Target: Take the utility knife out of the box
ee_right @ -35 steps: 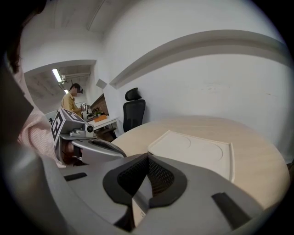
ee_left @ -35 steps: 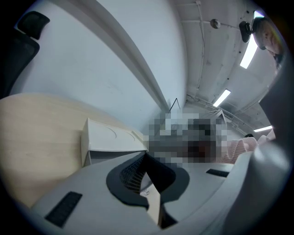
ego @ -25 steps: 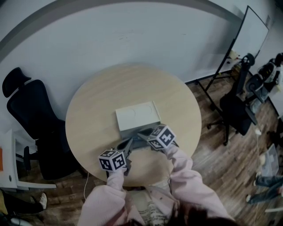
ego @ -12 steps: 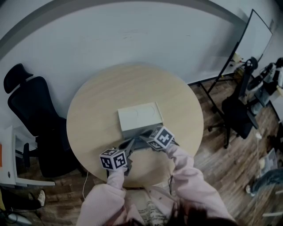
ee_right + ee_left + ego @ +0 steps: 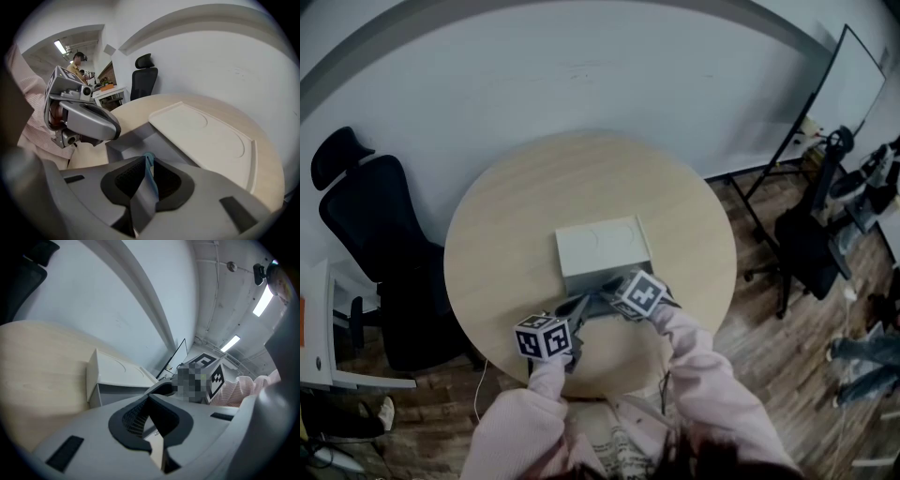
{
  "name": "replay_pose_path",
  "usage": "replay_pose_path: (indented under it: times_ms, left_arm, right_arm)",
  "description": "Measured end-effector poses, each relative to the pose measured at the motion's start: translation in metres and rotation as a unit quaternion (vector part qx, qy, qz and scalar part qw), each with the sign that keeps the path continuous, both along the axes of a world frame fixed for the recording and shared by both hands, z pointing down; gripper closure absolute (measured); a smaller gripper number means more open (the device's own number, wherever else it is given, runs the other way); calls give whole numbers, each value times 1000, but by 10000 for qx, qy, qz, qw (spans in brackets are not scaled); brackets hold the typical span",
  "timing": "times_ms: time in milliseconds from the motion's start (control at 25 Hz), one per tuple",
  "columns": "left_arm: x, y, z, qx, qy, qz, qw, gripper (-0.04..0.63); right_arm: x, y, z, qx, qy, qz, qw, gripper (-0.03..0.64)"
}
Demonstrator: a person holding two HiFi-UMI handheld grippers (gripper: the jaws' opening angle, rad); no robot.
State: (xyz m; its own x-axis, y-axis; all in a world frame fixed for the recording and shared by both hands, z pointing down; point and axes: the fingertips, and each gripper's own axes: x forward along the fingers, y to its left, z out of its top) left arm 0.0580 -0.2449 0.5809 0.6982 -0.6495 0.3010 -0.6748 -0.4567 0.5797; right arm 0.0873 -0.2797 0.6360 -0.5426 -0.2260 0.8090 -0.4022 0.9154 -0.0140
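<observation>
A white box sits at the middle of the round wooden surface. Its lid is flat on top, and a grey drawer tray is slid out toward the near edge.

The right tongs tilt down over that tray from the near right. Their jaws have just been opening and now stand a little apart. In the narrow gap between the pads is the teal end of the utility knife, a slim piece still down in the tray. I cannot tell whether the pads touch it.

The left tongs come in from the near left, lying closer to level. Their tips are pressed together, and nothing can be made out between them. In the right gripper view they reach the tray's left near corner, though it is unclear whether they touch it. The two pairs of tongs are just beside each other at the near side of the box.

A black office chair stands on the floor to the far left of the surface.
</observation>
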Motion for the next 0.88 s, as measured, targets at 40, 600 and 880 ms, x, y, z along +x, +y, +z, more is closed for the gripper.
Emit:
replay_pose_path:
  times_ms: [40,600,880]
  left_arm:
    - [0,0,1,-9,2,5,10000,592]
    - [-5,-1,7,-105,19,-59,9999,592]
    - [-8,-2,8,-145,24,-65,9999,592]
  right_arm:
    - [-2,0,1,12,32,-50,10000,533]
    - [-9,8,14,-96,427,-475,9979,474]
    - [-15,10,22,-207,534,-644,9963,417]
